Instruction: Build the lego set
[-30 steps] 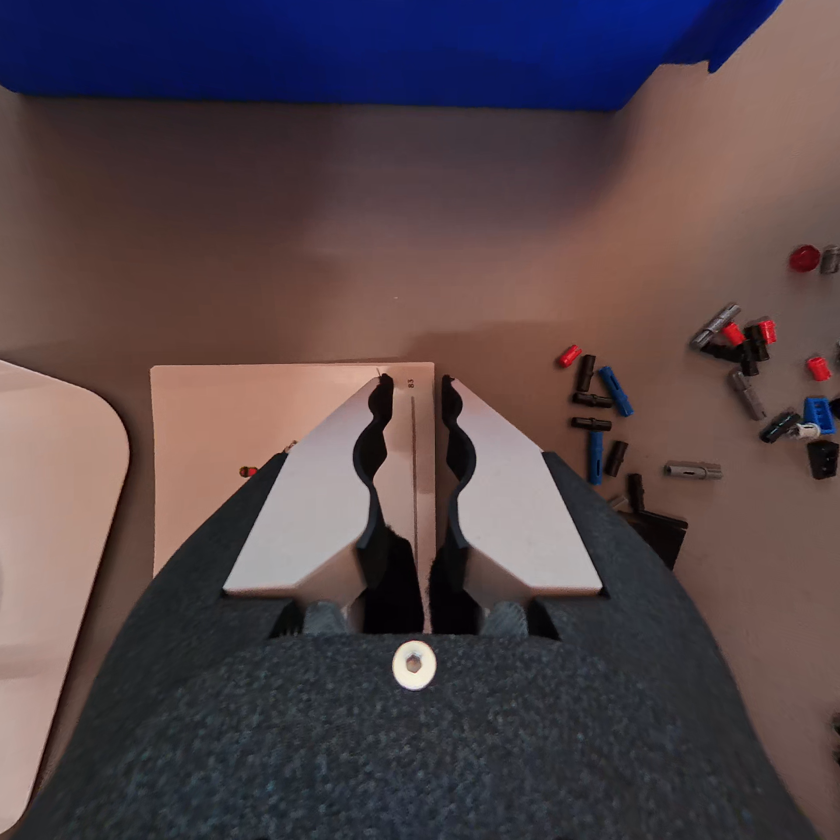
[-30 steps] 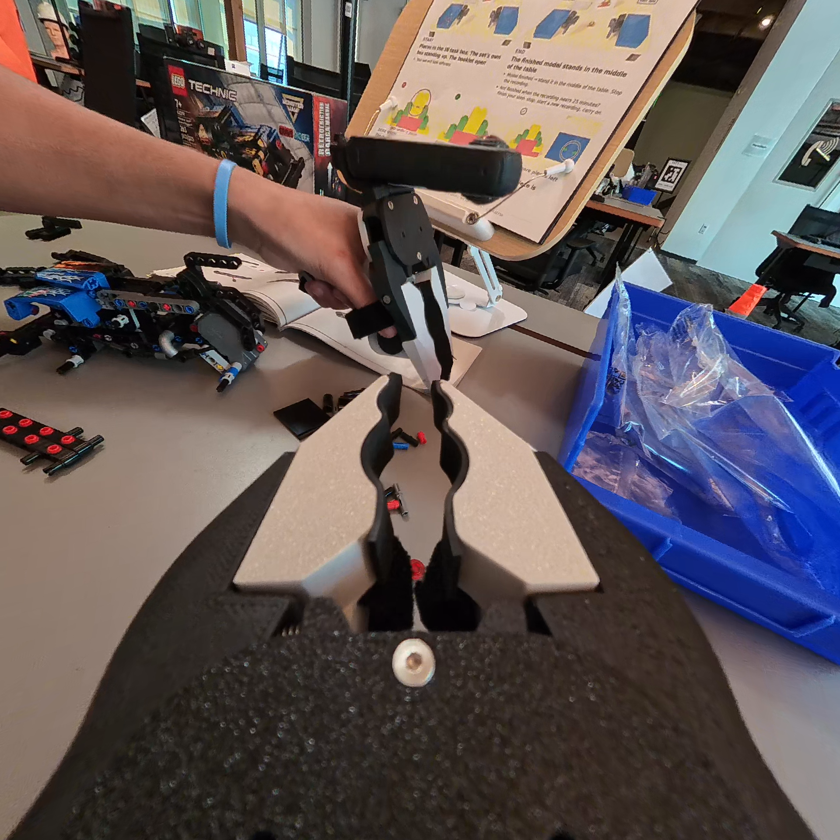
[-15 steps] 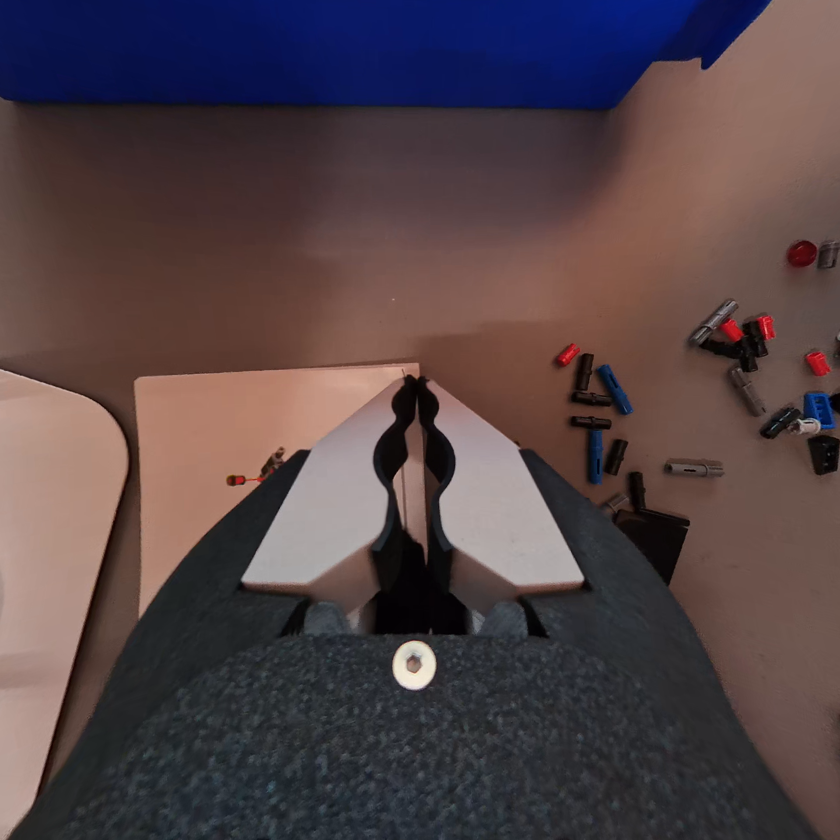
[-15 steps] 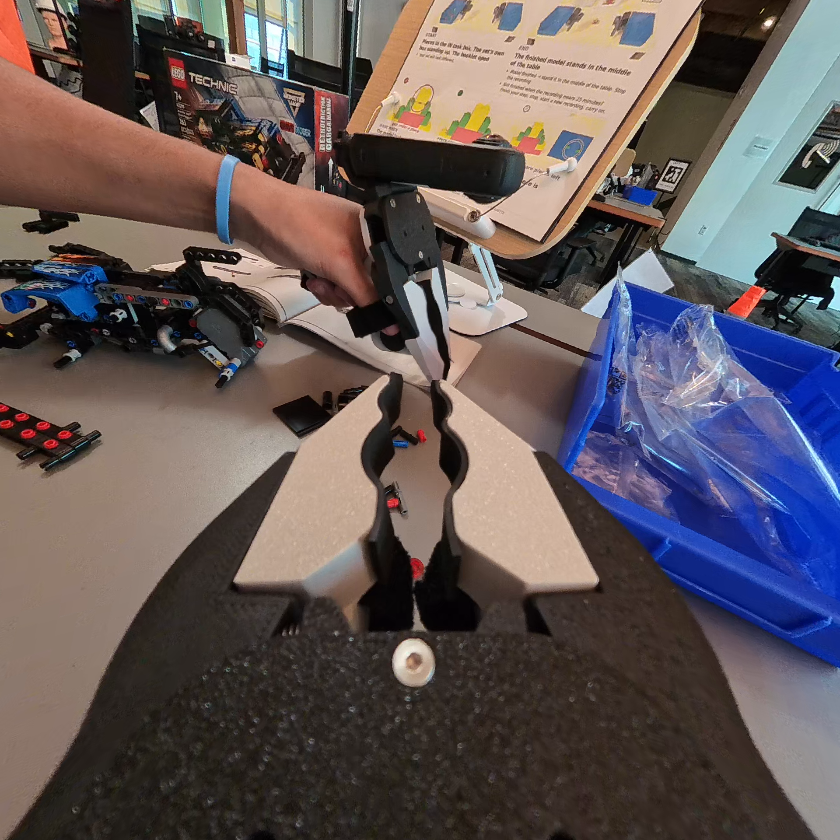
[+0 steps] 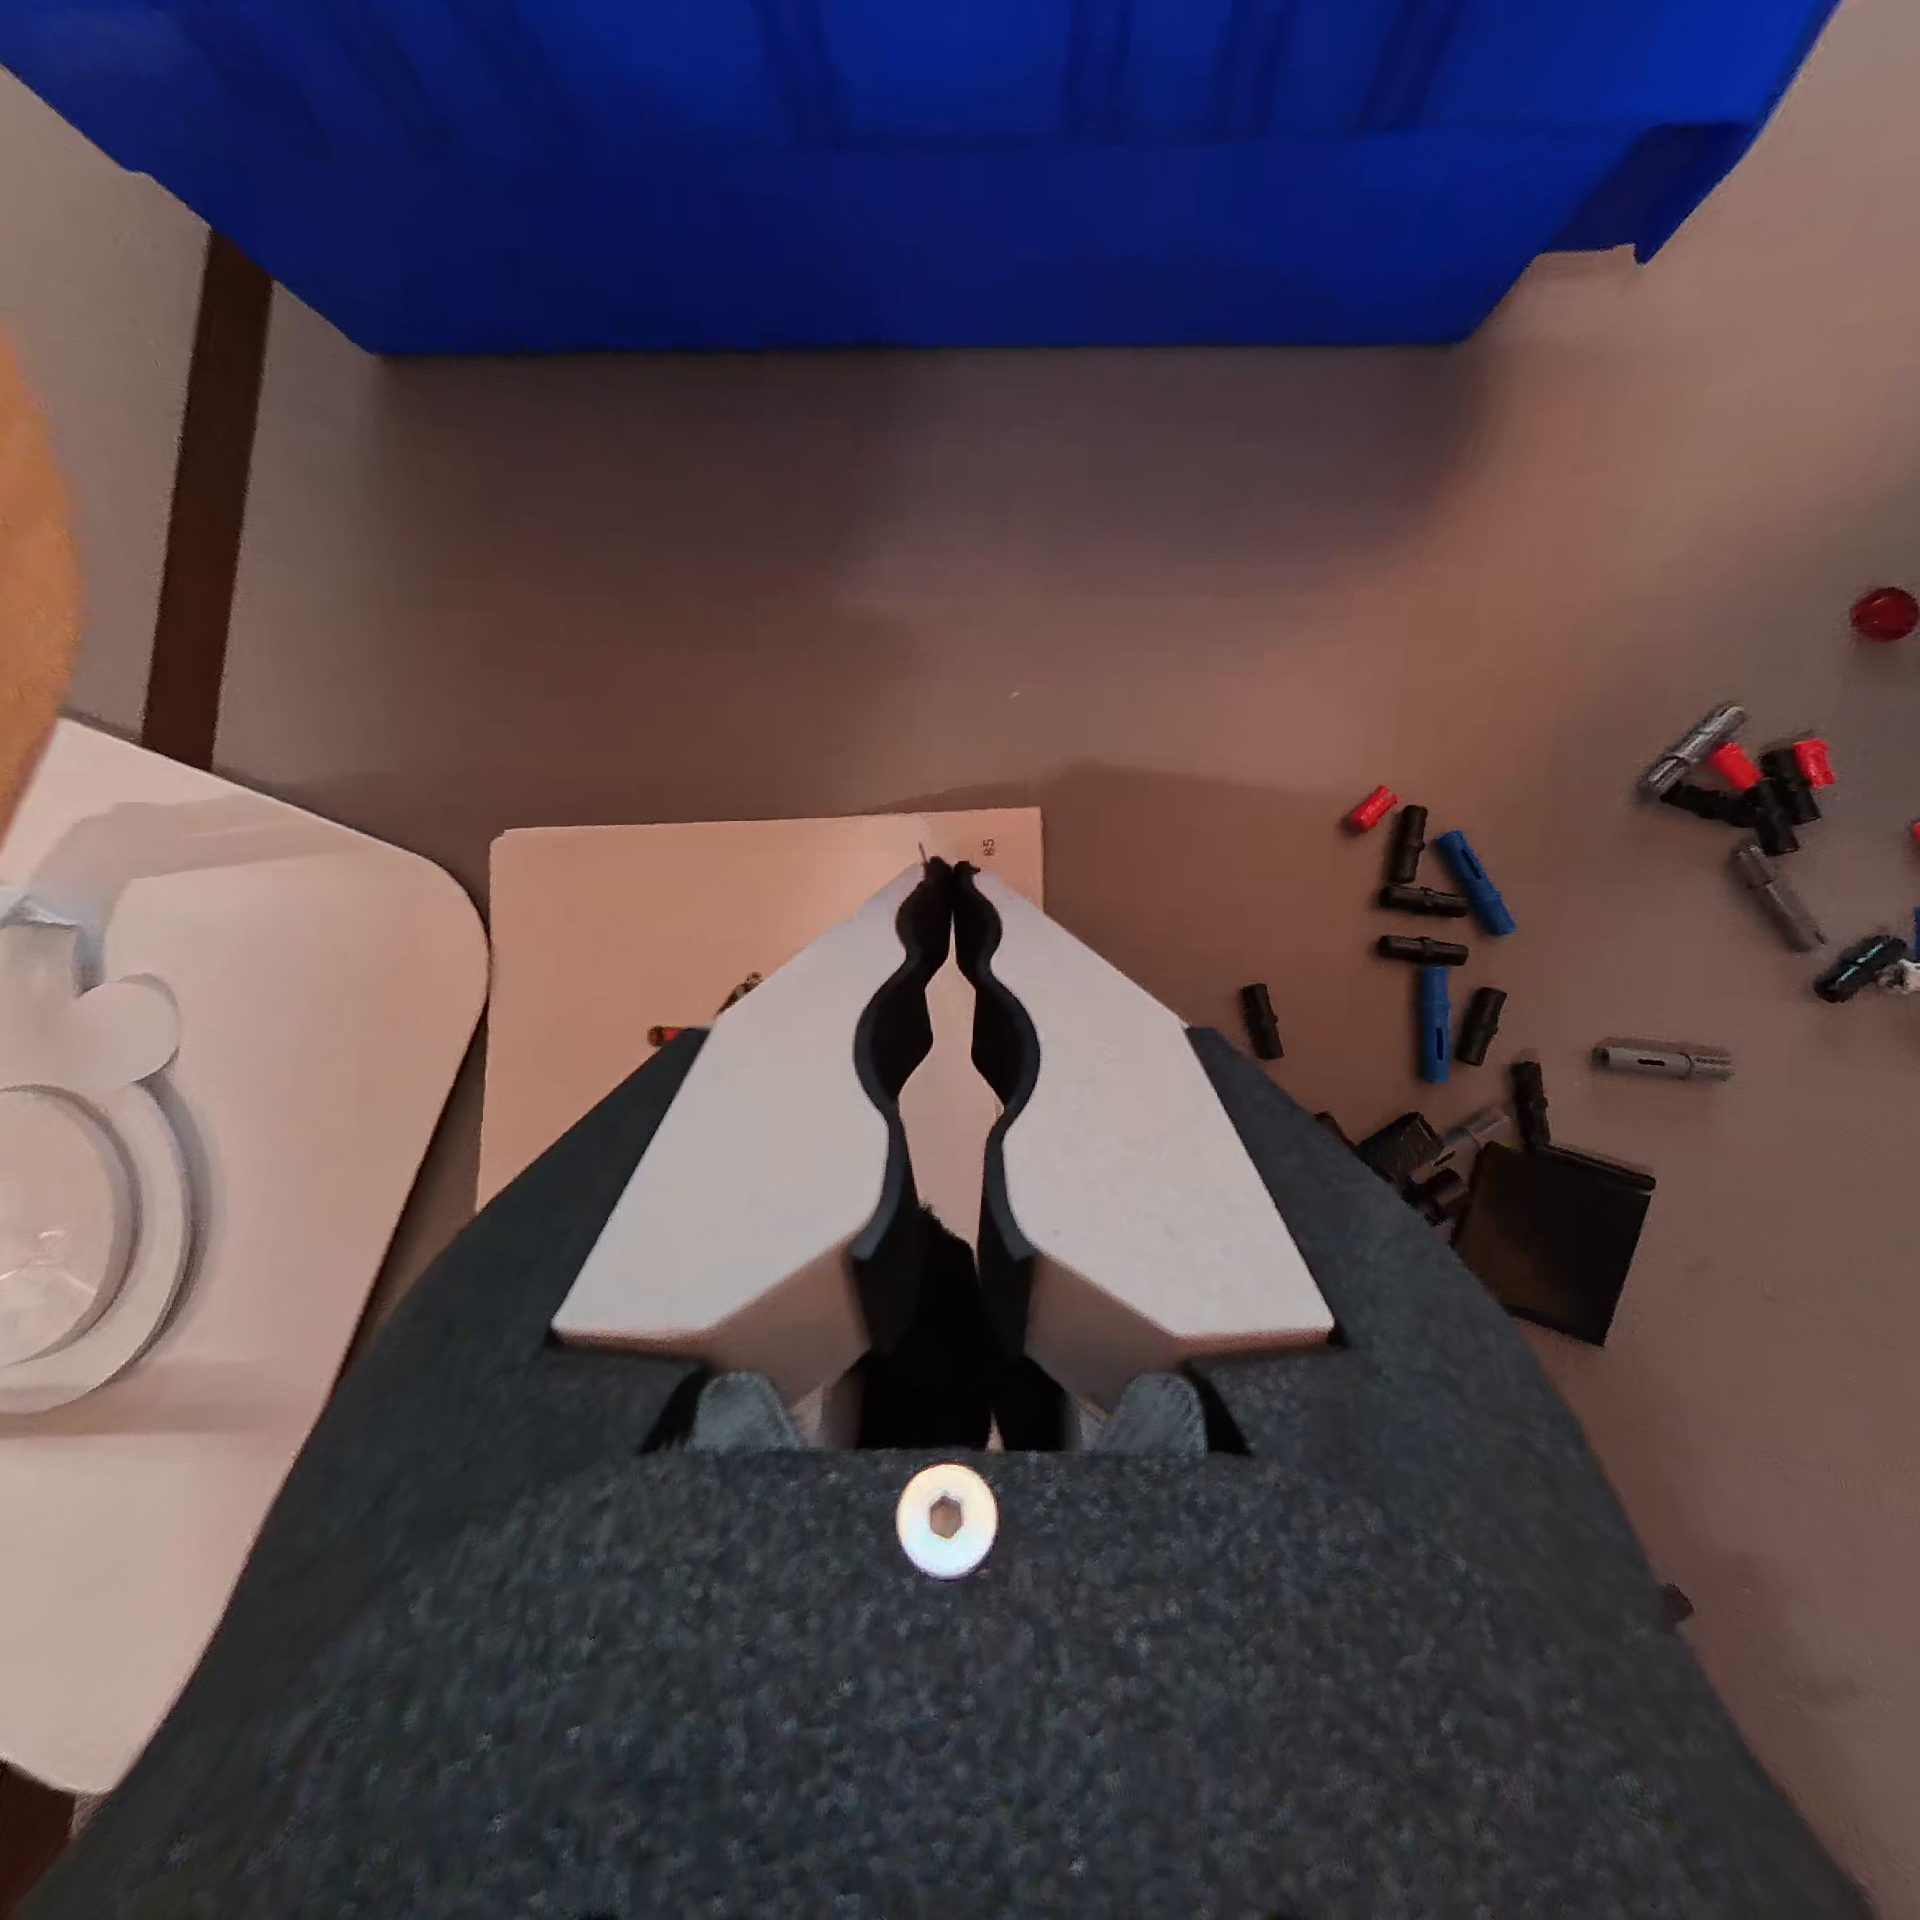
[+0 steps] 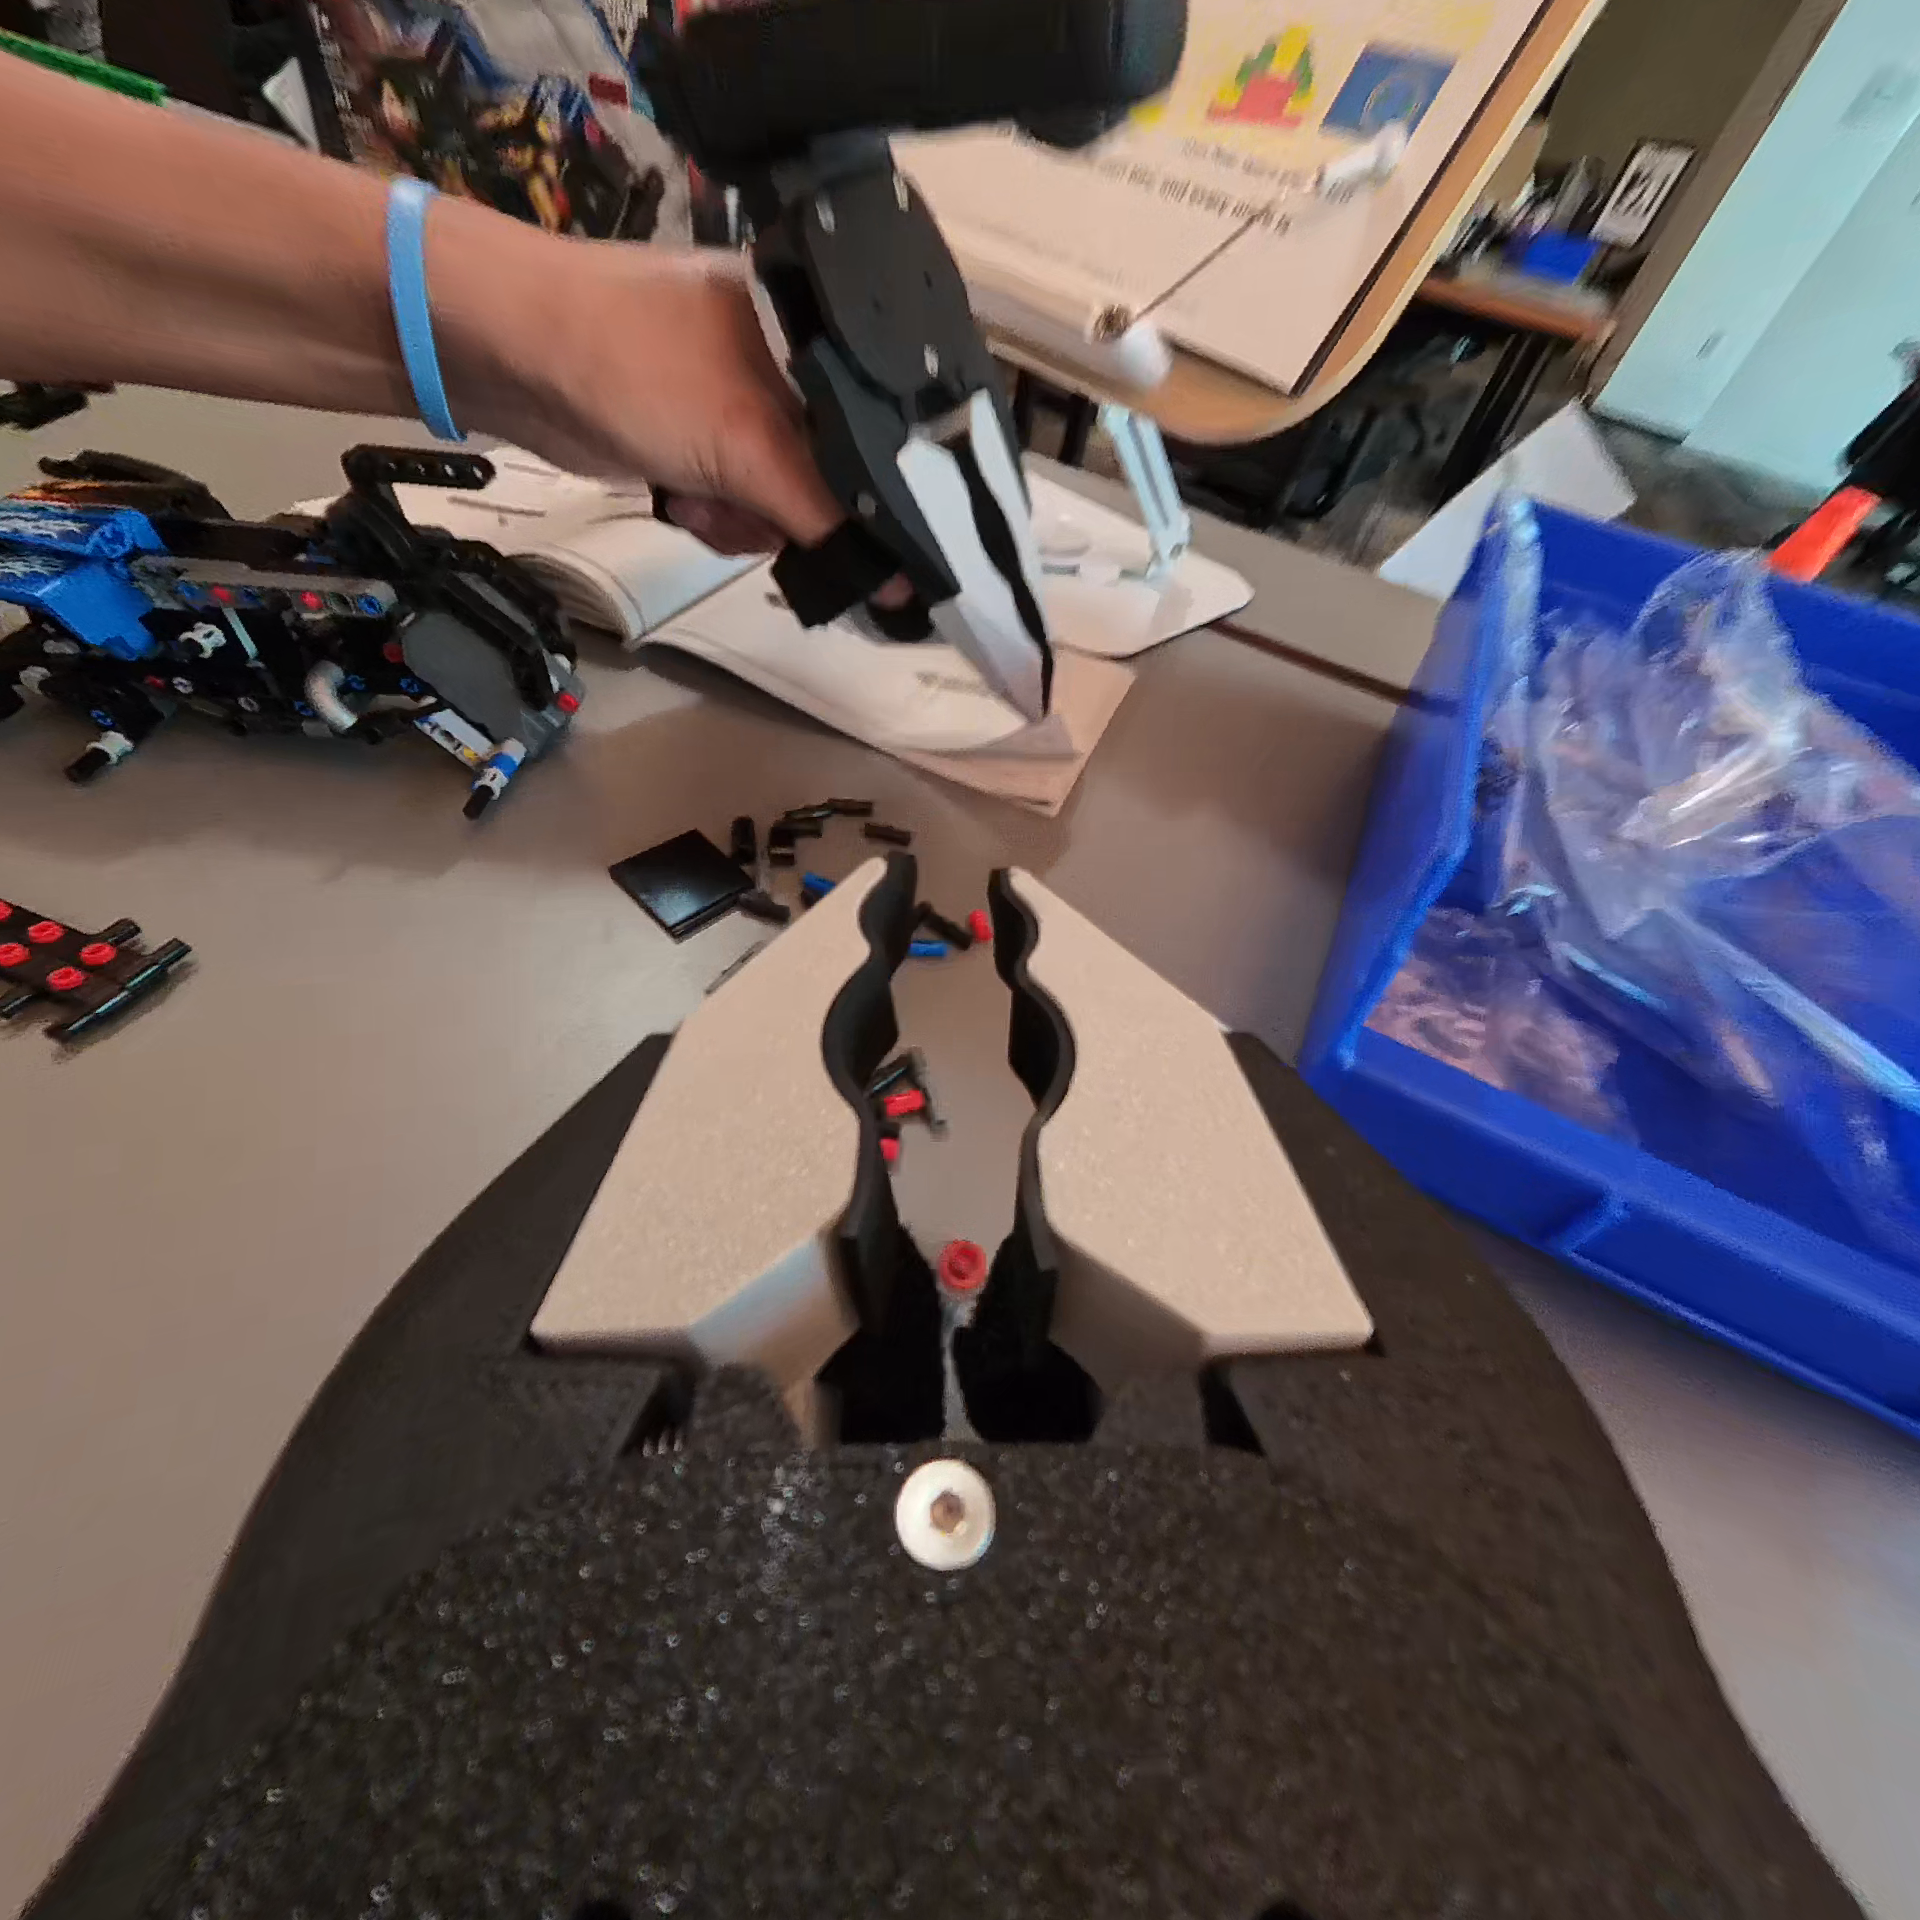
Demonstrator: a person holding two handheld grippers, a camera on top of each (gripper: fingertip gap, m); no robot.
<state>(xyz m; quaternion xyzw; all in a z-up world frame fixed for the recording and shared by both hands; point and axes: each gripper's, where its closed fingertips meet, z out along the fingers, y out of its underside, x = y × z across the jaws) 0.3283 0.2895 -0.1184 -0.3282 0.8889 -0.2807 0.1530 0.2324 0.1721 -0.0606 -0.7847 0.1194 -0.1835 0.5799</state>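
Note:
My left gripper [image 5: 940, 868] is shut, its tips pinching the near corner of a page of the open instruction booklet [image 5: 727, 914]. The right wrist view shows it [image 6: 1034, 696] held by a hand, with the page corner [image 6: 977, 717] curling up under the tips. My right gripper [image 6: 940, 883] is open and empty, held above the table. Loose red, blue, black and grey pins [image 5: 1455, 935] lie right of the booklet and also show in the right wrist view [image 6: 821, 883] beside a black square plate [image 6: 681, 883]. A partly built blue and black vehicle [image 6: 260, 634] sits at the left.
A blue bin [image 6: 1621, 1195] with clear plastic bags stands at the right, just beyond the booklet in the left wrist view [image 5: 935, 156]. A white stand base [image 5: 208, 1039] holding a tilted board [image 6: 1247, 208] is behind the booklet. A black beam with red pins [image 6: 73, 977] lies far left. Across from one pair of fingers to the other is roughly 15 centimeters. It is some 12 centimeters from my right tips to the black square plate [image 6: 681, 883]. Seen from the left wrist view [image 5: 1588, 1224] as well.
My left gripper went from open to shut on the booklet's page corner and has lifted it. The right wrist view has shifted forward and lower toward the loose pins.

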